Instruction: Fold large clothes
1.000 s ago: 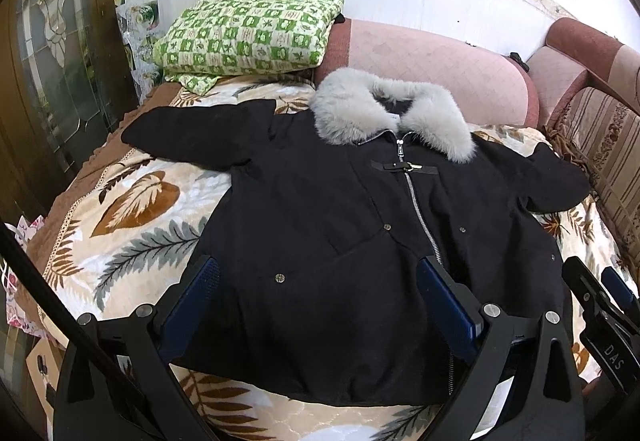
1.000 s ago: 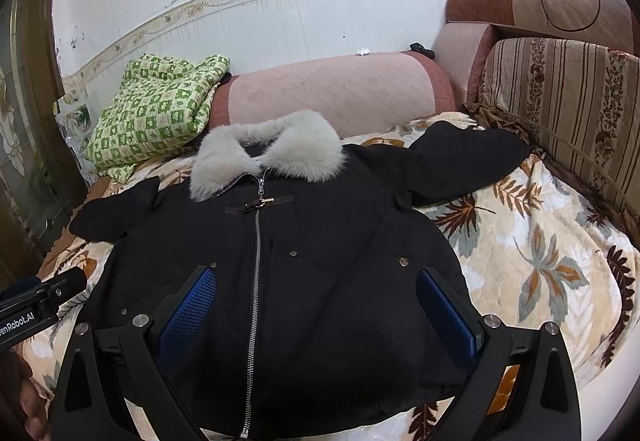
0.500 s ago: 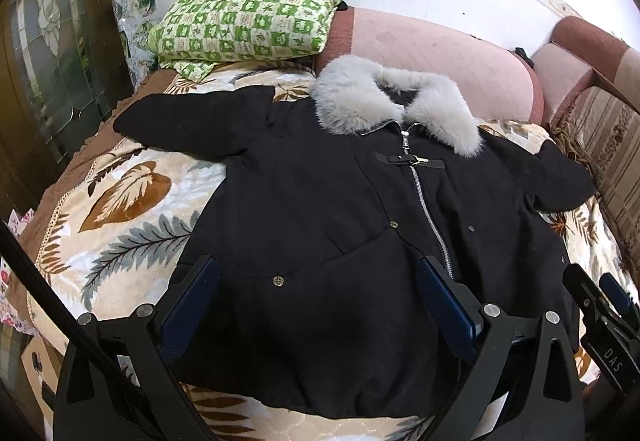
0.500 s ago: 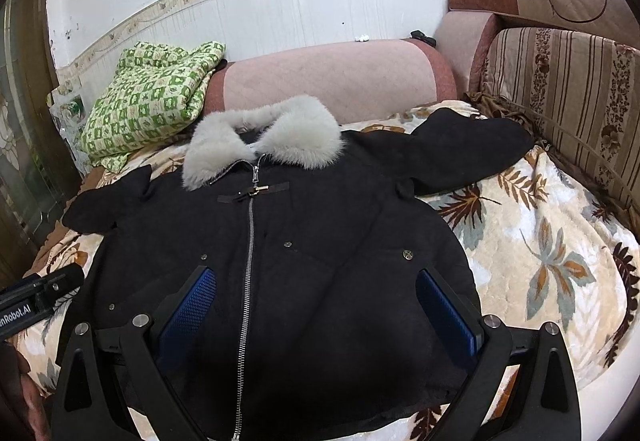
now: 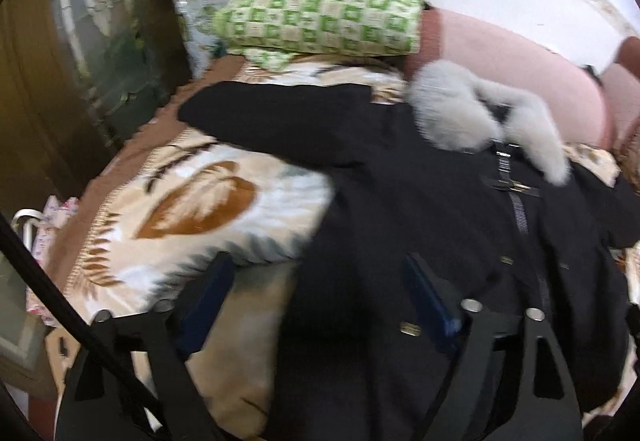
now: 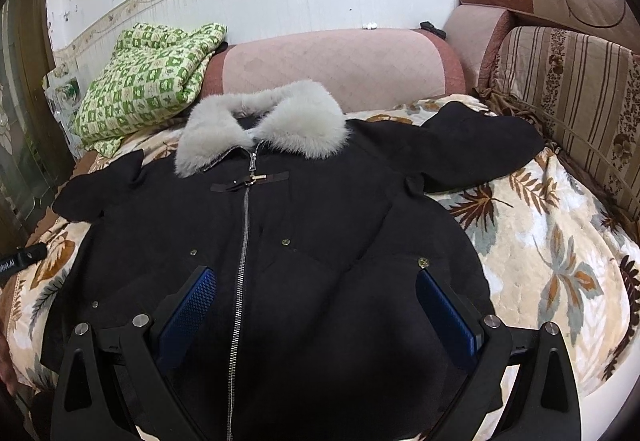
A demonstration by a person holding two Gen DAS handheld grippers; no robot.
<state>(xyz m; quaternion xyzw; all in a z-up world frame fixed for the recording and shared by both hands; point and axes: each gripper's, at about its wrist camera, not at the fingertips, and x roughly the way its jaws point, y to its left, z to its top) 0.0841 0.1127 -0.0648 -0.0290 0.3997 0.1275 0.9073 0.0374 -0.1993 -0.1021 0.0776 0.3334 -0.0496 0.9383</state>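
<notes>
Both grippers' jaws wide, left gripper (image 5: pixel 320 305), right gripper (image 6: pixel 316 301), black coat (image 6: pixel 320 209) flat beneath, ungrasped

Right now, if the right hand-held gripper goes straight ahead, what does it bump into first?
Probably the black zip-up coat with the grey fur collar. The right hand-held gripper hangs open right over its front, though its height above the cloth is unclear.

Black tongs (image 6: pixel 316 305), blue ribbed pads (image 6: pixel 188 311), seemingly rubber
</notes>
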